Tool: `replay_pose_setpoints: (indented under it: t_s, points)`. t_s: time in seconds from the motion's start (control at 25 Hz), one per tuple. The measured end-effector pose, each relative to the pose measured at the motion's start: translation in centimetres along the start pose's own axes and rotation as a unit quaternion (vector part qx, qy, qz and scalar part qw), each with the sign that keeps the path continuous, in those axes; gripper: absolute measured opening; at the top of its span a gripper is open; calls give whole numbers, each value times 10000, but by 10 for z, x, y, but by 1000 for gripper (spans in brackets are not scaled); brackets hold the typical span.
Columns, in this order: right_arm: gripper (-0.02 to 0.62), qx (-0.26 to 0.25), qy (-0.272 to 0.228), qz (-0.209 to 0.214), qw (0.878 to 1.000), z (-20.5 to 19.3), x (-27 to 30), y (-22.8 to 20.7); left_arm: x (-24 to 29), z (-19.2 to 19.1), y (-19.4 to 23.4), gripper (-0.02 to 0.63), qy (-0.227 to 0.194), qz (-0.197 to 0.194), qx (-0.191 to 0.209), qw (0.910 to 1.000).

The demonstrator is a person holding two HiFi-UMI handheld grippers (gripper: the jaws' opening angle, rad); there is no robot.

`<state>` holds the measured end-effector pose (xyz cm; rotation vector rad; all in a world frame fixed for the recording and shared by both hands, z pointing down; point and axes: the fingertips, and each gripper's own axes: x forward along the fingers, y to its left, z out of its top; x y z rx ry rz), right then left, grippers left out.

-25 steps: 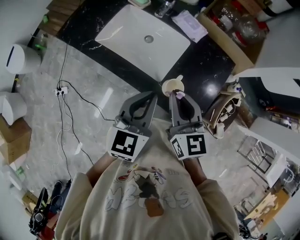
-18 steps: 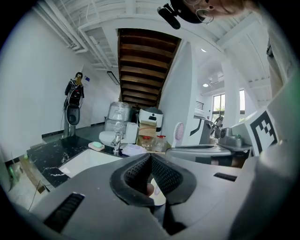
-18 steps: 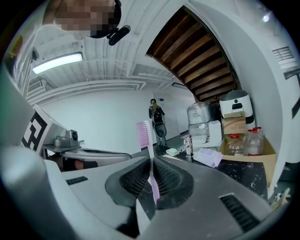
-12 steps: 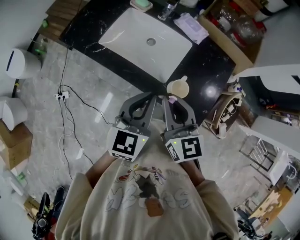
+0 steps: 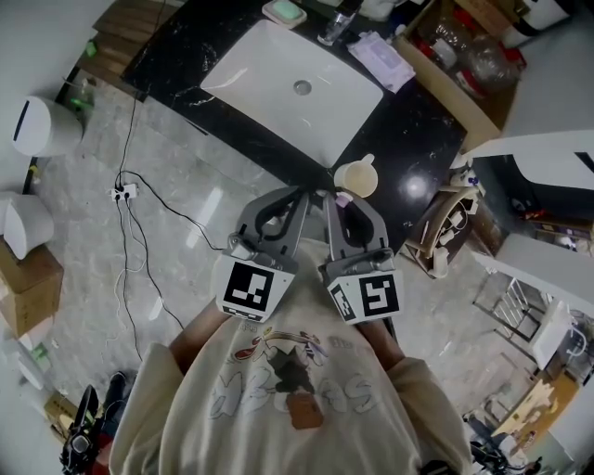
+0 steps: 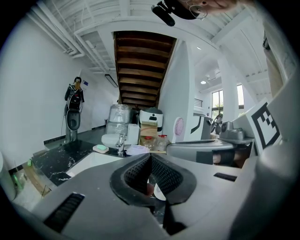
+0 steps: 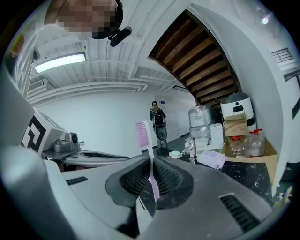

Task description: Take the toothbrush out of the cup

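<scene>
My right gripper [image 5: 336, 197] [image 7: 151, 161] is shut on the pink toothbrush [image 7: 149, 154]. The brush stands upright between the pads, its bristle head [image 7: 142, 133] above the jaws. From the head view only its pink tip [image 5: 342, 198] shows. The cream cup [image 5: 357, 178] stands on the black counter [image 5: 413, 139], just beyond the right gripper and apart from it. My left gripper [image 5: 304, 191] [image 6: 150, 157] hangs close beside the right one, shut with nothing in it. The left gripper view catches the brush head [image 6: 178, 126] above the right gripper's body [image 6: 201, 149].
A white sink basin [image 5: 288, 79] is set into the counter, with a faucet [image 5: 336, 23], a green soap dish [image 5: 283, 11] and a pack of wipes [image 5: 380, 56] behind it. A cardboard box of bottles [image 5: 464, 60] sits far right. Cables [image 5: 130, 190] cross the floor.
The right gripper with the toothbrush has drawn back from the cup and moved left, closer to the left gripper. The cup now stands apart from it.
</scene>
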<state>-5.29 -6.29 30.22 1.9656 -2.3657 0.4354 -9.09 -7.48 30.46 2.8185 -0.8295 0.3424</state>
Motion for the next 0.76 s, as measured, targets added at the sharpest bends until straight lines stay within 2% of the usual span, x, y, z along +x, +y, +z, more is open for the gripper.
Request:
replay_pose_setpoints:
  t_s: [0.76]
  points:
    - [37, 102, 1, -123, 9999, -7, 2, 6, -8, -2, 6, 12, -48, -86, 12, 10000]
